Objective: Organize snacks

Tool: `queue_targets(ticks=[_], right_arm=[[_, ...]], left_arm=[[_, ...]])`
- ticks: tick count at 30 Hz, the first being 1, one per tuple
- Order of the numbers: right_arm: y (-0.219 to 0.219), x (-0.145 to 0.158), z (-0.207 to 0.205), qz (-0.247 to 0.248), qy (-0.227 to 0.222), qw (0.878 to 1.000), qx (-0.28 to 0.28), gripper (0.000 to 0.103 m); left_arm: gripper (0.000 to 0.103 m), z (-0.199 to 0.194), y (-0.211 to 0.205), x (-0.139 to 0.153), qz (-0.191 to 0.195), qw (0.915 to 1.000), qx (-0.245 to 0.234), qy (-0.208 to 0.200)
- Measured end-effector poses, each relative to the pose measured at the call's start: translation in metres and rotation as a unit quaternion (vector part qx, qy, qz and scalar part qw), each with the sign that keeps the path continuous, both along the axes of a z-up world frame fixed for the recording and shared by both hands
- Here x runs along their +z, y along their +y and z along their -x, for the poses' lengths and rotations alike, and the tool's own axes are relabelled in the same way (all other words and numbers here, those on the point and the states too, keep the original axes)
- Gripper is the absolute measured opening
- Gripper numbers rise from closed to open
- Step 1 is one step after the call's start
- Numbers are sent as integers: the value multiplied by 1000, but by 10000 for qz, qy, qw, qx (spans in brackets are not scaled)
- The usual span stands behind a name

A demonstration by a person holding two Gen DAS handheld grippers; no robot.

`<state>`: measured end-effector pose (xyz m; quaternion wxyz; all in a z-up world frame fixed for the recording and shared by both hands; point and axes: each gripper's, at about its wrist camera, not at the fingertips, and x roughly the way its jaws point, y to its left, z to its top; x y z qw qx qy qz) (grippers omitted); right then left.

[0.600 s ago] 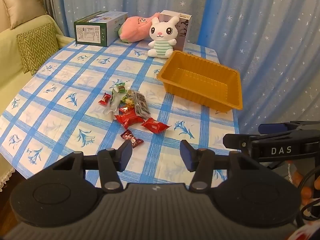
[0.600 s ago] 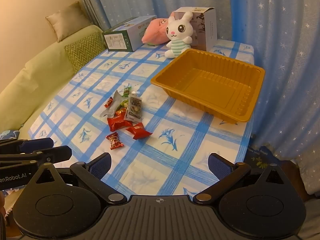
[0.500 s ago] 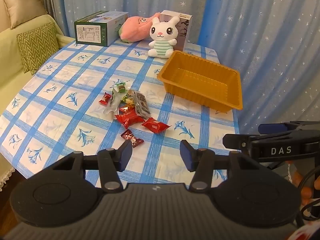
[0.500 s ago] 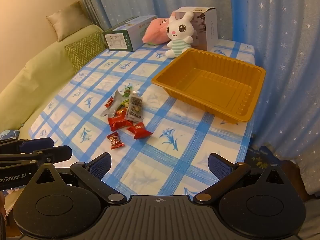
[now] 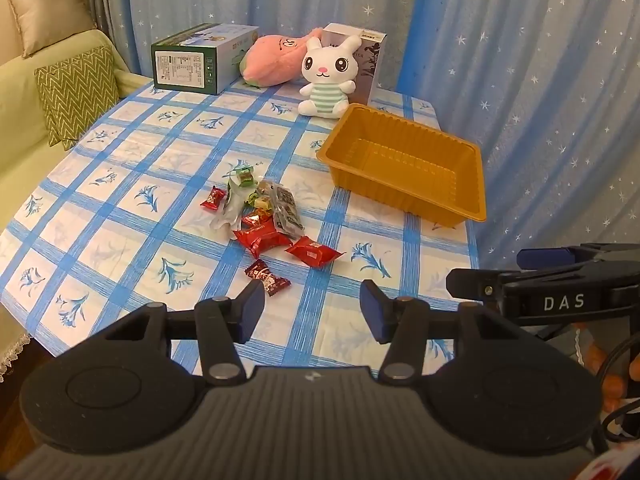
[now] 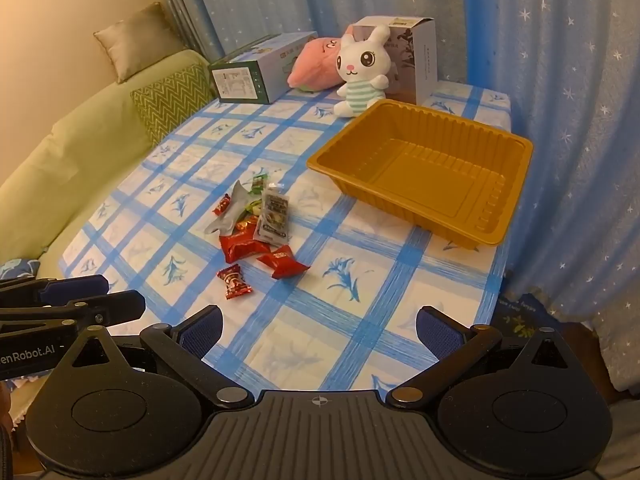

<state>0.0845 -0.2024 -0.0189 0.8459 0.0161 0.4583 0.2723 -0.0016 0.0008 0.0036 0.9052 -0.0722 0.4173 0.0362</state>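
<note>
The task looks not yet begun, judging from how things lie: every snack is on the counter (image 5: 120,216) and none is in the tray.

At the left and middle of the counter, the snacks (image 5: 264,220) lie in one loose heap on the blue checked cloth. In the heap there is a small red candy (image 5: 212,199) at the far left, a silver wrapper (image 5: 232,210), a green candy (image 5: 245,178) at the far side, a grey printed packet (image 5: 285,210), and two bigger red packets (image 5: 262,238) and (image 5: 314,251) at the near side. One dark red candy (image 5: 266,274) lies apart from the heap, nearest to the left gripper (image 5: 312,308). Some pieces overlap each other, so the exact count cannot be told.

To the right of the heap, well apart from it, stands the orange tray (image 6: 516,200). Its inside is bare; nothing is in it. So all snacks remain to be carried there, one after another.

At the far edge stand a green box (image 5: 200,62), a pink plush (image 5: 272,62), a white rabbit toy (image 5: 326,78) and a grey carton (image 6: 420,60); what the boxes contain is not visible.

The left gripper hovers over the near edge with its jaws apart and nothing between them. The right gripper (image 6: 320,330) has its jaws spread wide, also with nothing held.
</note>
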Motion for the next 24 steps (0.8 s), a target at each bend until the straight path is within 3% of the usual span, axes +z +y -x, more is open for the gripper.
queue_targets(ticks=[24], right_arm=[[5, 6, 1, -7, -16, 10000, 17, 103]], left_arm=[[50, -1, 6, 5, 29, 10000, 30, -10]])
